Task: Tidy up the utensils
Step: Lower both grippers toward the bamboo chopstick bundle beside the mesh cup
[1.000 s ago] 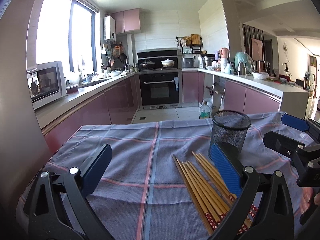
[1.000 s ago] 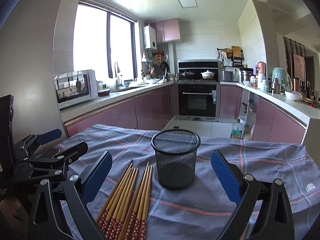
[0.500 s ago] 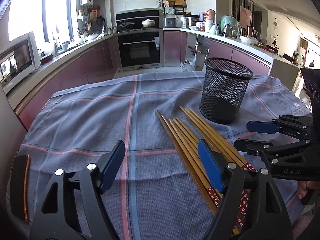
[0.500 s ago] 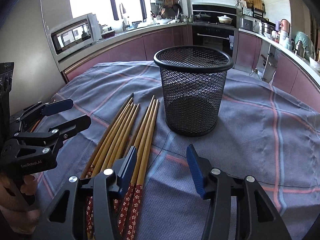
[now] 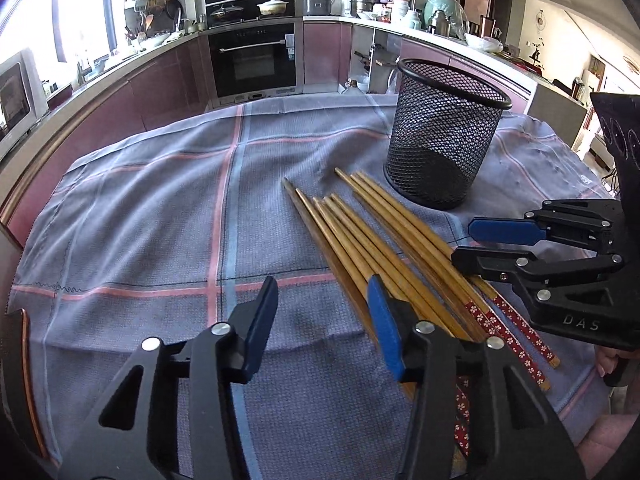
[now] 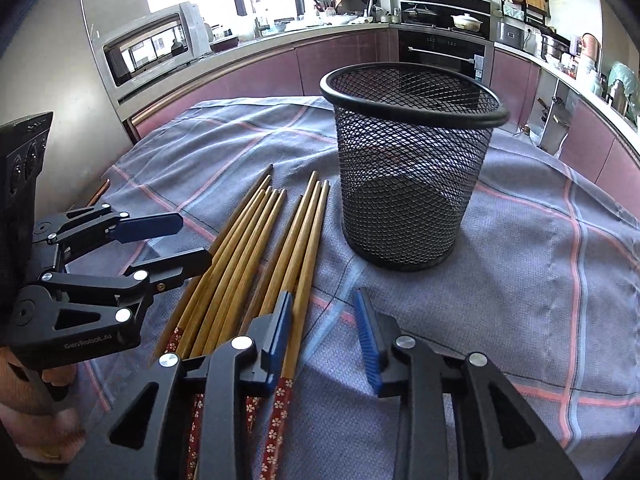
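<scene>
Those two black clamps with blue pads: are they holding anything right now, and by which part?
Nothing is held. The left gripper and right gripper have just been closing over the cloth, with no wooden chopsticks between their pads.

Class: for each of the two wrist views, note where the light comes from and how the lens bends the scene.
Left wrist view: bright window at upper left is blown out; counters curve, corners go black. Right wrist view: window glare at the top, mesh holder throws a shadow inside itself, its rim bows, and the microwave leans.

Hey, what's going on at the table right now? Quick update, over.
Left gripper and right gripper empty, jaws just closing partway. Chopsticks flat on cloth beside empty mesh cup. Nothing in the way.
</scene>
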Available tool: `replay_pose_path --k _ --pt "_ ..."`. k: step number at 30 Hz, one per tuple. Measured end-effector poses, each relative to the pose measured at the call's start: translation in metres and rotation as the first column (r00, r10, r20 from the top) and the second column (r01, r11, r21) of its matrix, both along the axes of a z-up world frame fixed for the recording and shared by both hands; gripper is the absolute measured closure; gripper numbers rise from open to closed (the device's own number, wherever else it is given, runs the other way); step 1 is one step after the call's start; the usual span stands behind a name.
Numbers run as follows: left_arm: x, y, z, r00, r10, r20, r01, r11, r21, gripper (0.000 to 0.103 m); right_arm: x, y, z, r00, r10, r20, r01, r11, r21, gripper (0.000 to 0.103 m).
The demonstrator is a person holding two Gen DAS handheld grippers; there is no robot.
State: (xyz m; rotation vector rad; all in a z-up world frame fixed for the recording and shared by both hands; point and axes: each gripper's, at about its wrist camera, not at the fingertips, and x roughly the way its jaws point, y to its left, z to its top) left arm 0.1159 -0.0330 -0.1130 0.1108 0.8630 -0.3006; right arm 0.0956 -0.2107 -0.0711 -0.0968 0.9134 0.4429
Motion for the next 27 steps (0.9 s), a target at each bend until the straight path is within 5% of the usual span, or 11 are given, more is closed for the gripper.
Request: replay_pose_path --k 14,27 --pt "0.006 0.007 0.002 0.995 -0.094 -0.037 0.094 0.996 0.002 0.071 0.013 0.012 -0.003 1.000 0.009 -0.004 -0.009 0.999 -0.048 0.073" --pt "0.017 -0.005 0.006 0.995 -0.088 -0.040 0.089 0.996 0.022 0.066 0.017 0.015 -0.004 1.000 0.011 0.004 -0.010 0.998 -0.056 0.073"
